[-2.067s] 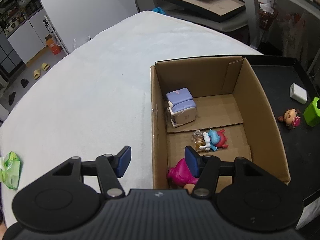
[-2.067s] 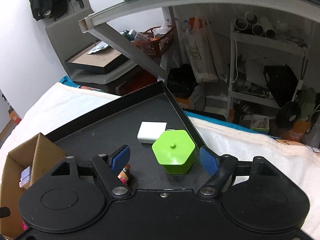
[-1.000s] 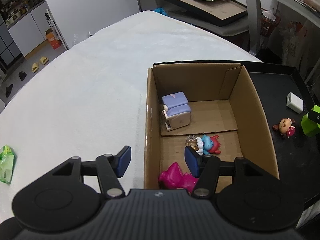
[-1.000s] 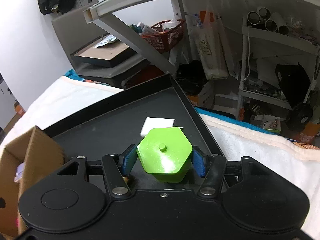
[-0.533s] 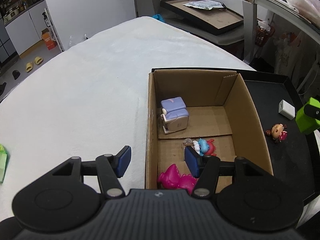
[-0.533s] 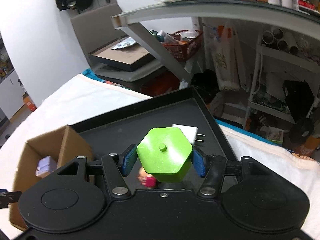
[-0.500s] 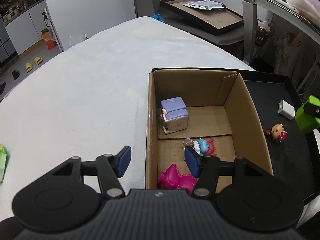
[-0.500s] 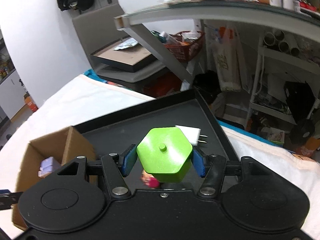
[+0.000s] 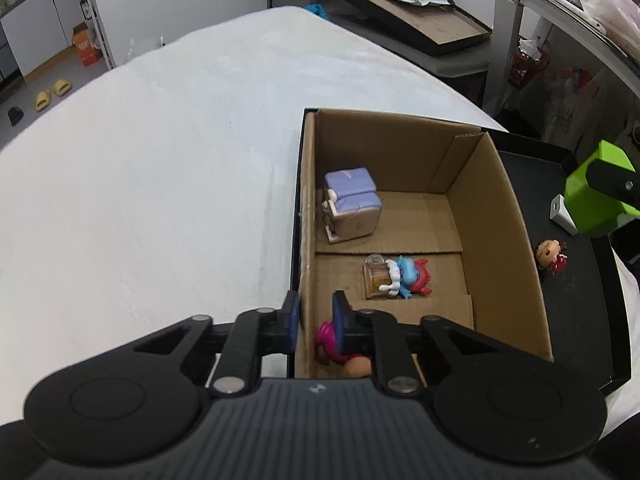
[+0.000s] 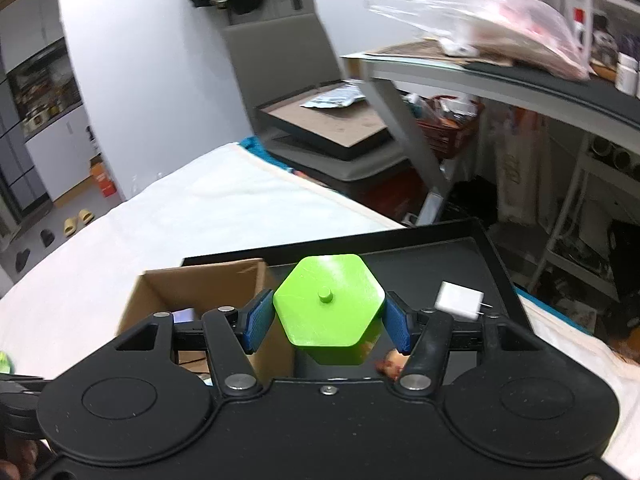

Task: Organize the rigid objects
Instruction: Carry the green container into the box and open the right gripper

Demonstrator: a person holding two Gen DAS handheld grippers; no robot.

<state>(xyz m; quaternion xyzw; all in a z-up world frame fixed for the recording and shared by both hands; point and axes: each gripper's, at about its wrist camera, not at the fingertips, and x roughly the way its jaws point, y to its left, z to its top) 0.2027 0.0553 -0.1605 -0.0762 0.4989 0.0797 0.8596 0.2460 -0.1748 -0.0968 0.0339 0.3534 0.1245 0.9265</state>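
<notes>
My right gripper (image 10: 328, 320) is shut on a green hexagonal box (image 10: 329, 305) and holds it in the air above the black tray (image 10: 440, 256), near the cardboard box (image 10: 208, 284). The green box also shows in the left wrist view (image 9: 592, 204). My left gripper (image 9: 313, 322) is shut on the left wall of the cardboard box (image 9: 305, 248). Inside lie a purple toy (image 9: 352, 204), a blue figure with a small bottle (image 9: 400, 276) and a pink toy (image 9: 332, 340). A small doll (image 9: 550, 254) and a white charger (image 9: 562, 216) lie on the tray.
The cardboard box and the black tray (image 9: 580, 320) sit on a white cloth-covered surface (image 9: 160, 160). A framed board (image 9: 408, 20) and a glass-topped table (image 10: 500, 80) with cluttered shelves stand beyond the far edge.
My left gripper has closed on the box's left wall. My right gripper has lifted the green hexagonal box off the tray and carried it toward the cardboard box.
</notes>
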